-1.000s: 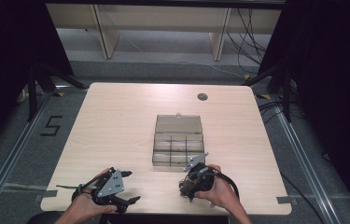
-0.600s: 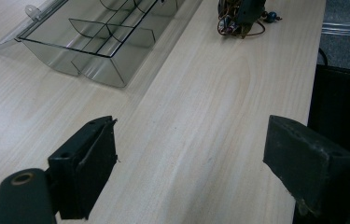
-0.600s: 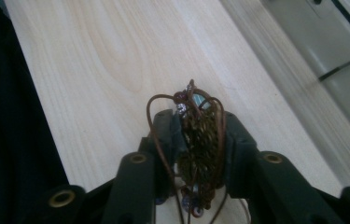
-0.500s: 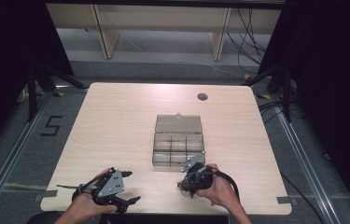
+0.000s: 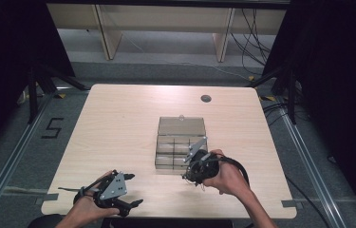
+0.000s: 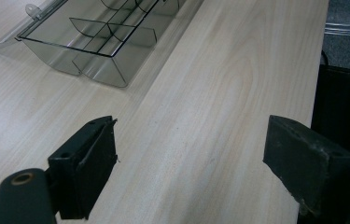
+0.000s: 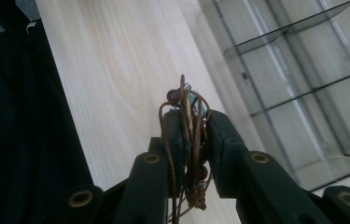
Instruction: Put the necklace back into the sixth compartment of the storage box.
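Surface [image 5: 118,123] first: organizer box [image 5: 180,142] sits just ahead of the right gripper [image 7: 192,122], lid open. Carry the beaded cord bracelet [image 7: 189,105] over one compartment, go low before releasing; dangling loops could snag a divider. Right gripper jaws just closed, now pinching the bracelet. Left gripper [image 6: 189,154] spread wide, holding nothing, box ahead-left.

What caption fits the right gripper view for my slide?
Right claw shut on a beaded cord bracelet, beside the clear divided box.

Clear compartment box [image 5: 180,142] mid-table [image 5: 118,123] — right gripper [image 5: 191,176] beside it, left gripper [image 5: 130,202] near edge.
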`<move>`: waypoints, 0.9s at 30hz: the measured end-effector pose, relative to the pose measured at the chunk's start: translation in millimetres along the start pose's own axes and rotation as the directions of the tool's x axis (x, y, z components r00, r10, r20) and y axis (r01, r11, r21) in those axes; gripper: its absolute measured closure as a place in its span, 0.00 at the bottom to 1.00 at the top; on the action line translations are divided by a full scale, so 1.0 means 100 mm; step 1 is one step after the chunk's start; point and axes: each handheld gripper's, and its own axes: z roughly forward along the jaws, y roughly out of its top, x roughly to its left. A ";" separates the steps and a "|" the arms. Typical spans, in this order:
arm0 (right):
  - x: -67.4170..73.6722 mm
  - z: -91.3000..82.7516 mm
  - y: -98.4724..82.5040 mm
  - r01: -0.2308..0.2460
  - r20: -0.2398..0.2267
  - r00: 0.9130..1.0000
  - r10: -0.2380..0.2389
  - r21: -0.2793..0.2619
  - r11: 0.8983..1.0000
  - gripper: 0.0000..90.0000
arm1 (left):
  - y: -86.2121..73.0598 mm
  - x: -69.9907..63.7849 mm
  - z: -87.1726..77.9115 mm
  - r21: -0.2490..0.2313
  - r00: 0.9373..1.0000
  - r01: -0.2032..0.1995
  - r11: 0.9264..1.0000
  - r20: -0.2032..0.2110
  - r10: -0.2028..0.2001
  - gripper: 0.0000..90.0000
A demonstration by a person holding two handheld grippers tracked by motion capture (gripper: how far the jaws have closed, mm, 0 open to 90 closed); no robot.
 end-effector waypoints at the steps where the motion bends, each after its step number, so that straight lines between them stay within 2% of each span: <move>1: -0.02 -0.04 0.03 0.003 0.002 1.000 -0.003 -0.001 1.000 0.87 | 0.00 0.00 0.00 0.000 1.000 -0.001 1.000 0.000 0.001 0.18; 3: -0.05 -0.08 0.05 0.012 0.002 1.000 -0.012 -0.003 1.000 0.87 | 0.00 0.00 0.00 0.000 1.000 0.000 1.000 0.000 0.000 0.18; 4: -0.10 -0.17 0.10 0.010 0.009 1.000 -0.010 -0.012 1.000 0.87 | 0.00 0.00 0.00 0.000 1.000 0.000 1.000 0.000 0.000 0.18; 7: -0.15 -0.23 0.15 -0.005 0.017 1.000 0.006 -0.016 1.000 0.87 | 0.00 -0.01 0.01 -0.010 1.000 0.011 1.000 0.006 -0.011 0.18; 8: -0.21 -0.27 0.20 -0.005 0.024 1.000 0.005 -0.013 1.000 0.87 | 0.00 -0.01 0.02 -0.013 1.000 0.013 1.000 0.009 -0.013 0.18; 10: -0.24 -0.28 0.22 -0.005 0.034 0.999 0.005 -0.012 1.000 0.87 | 0.00 -0.01 0.01 -0.008 1.000 0.010 1.000 0.004 -0.010 0.18; 11: -0.31 -0.29 0.27 -0.021 0.041 0.999 0.021 -0.005 1.000 0.87 | 0.00 -0.01 0.01 -0.005 1.000 0.012 1.000 0.007 -0.012 0.18; 13: -0.35 -0.28 0.29 -0.015 0.042 0.999 0.015 -0.001 1.000 0.87 | -0.01 -0.01 0.02 -0.017 1.000 0.012 1.000 0.009 -0.012 0.18; 14: -0.37 -0.28 0.31 -0.032 0.051 0.998 0.032 0.007 0.999 0.87 | 0.00 0.00 0.01 -0.008 1.000 0.001 1.000 0.007 -0.001 0.18; 15: -0.45 -0.26 0.34 -0.026 0.050 0.998 0.026 0.002 1.000 0.87 | 0.00 -0.01 0.01 -0.010 1.000 0.010 1.000 0.005 -0.010 0.18; 16: -0.48 -0.24 0.35 -0.045 0.051 0.998 0.045 0.004 0.999 0.87 | 0.00 -0.01 0.01 -0.009 1.000 0.010 1.000 0.006 -0.010 0.18; 19: -0.58 -0.16 0.38 -0.053 0.047 0.998 0.052 0.018 0.998 0.87 | 0.00 0.00 0.02 -0.010 1.000 0.005 1.000 0.013 -0.005 0.18; 20: -0.58 -0.16 0.38 -0.053 0.047 0.998 0.052 0.018 0.998 0.87 | 0.00 0.01 0.00 0.011 1.000 -0.016 1.000 0.010 0.016 0.18; 21: -0.61 -0.13 0.39 -0.057 0.048 0.997 0.056 0.024 0.998 0.87 | 0.01 0.02 0.00 0.003 0.999 -0.040 0.999 0.012 0.040 0.18; 22: -0.67 -0.07 0.39 -0.062 0.046 0.997 0.061 0.021 0.998 0.87 | 0.00 0.01 0.00 0.002 1.000 -0.015 1.000 0.011 0.015 0.18; 23: -0.69 -0.05 0.39 -0.075 0.047 0.996 0.074 0.023 0.997 0.87 | 0.01 0.02 0.00 0.011 0.999 -0.033 0.999 0.009 0.033 0.18; 24: -0.71 -0.03 0.39 -0.084 0.041 0.996 0.083 0.026 0.996 0.87 | 0.00 0.01 0.00 0.011 1.000 -0.019 1.000 0.010 0.019 0.18; 27: -0.76 0.02 0.39 -0.072 0.034 0.997 0.071 0.024 0.997 0.87 | 0.00 0.01 0.00 0.002 1.000 -0.014 1.000 0.010 0.014 0.18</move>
